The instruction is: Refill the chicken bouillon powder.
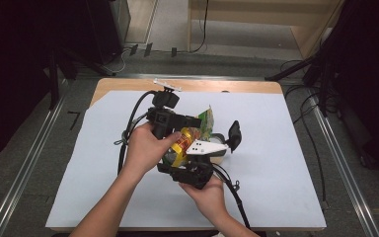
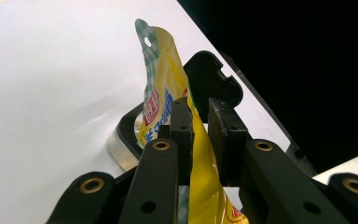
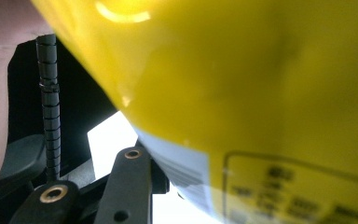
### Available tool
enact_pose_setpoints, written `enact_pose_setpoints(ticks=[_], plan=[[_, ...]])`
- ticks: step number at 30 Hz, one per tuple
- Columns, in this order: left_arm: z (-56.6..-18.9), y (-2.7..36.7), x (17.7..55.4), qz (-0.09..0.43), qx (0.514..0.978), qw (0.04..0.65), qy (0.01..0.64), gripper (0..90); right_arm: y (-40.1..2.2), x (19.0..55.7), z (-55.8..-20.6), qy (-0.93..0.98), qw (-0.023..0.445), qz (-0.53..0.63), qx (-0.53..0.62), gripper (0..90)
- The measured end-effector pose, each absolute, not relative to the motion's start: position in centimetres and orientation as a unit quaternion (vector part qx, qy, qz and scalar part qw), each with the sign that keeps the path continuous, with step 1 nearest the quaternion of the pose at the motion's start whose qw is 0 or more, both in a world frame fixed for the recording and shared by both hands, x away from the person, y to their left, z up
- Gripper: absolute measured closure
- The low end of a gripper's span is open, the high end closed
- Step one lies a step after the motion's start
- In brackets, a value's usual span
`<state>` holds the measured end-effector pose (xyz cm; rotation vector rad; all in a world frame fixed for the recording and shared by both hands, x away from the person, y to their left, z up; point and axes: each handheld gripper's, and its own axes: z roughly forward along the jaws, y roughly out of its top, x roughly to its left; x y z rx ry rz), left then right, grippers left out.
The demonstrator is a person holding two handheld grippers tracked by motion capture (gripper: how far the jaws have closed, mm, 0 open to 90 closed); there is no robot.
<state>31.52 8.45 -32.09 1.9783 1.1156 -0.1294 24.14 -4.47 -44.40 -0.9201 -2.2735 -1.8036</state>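
A yellow snack pouch point(image 1: 206, 120) with a green checked top stands between my two grippers above the middle of the white sheet point(image 1: 276, 163). My left gripper point(image 1: 195, 123) comes in from the left, held in a hand. In the left gripper view the left gripper point(image 2: 200, 114) is shut on the pouch's point(image 2: 161, 79) thin edge. My right gripper point(image 1: 222, 139) comes up from below, its black jaws on either side of the pouch's body. In the right gripper view the pouch point(image 3: 242, 70) lies close against the lens, with one black finger point(image 3: 126, 186) beside it.
The white sheet covers a wooden table point(image 1: 128, 85). Black cables point(image 1: 134, 116) trail from both grippers over the sheet. Dark stands and cables point(image 1: 321, 74) lie on the floor beyond the table, and metal rails point(image 1: 348, 182) run along both sides.
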Motion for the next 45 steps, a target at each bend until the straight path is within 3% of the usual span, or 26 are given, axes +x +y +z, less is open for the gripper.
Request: enact_pose_setpoints(ticks=[13, 24, 45], plan=[[-32.6, 8.8, 32.3, -0.07, 0.782, 0.419, 0.457, 81.1, -4.9, 24.1, -44.6, -0.736, 0.069, -0.597, -0.312, 69.6], [-32.8, 9.0, 32.7, -0.08, 0.777, 0.423, 0.46, 80.8, -5.0, 24.0, -44.3, -0.74, 0.05, -0.592, -0.315, 68.3], [-32.8, 8.9, 32.7, -0.075, 0.777, 0.424, 0.459, 80.9, -5.2, 24.4, -44.4, -0.738, 0.067, -0.589, -0.322, 67.7]])
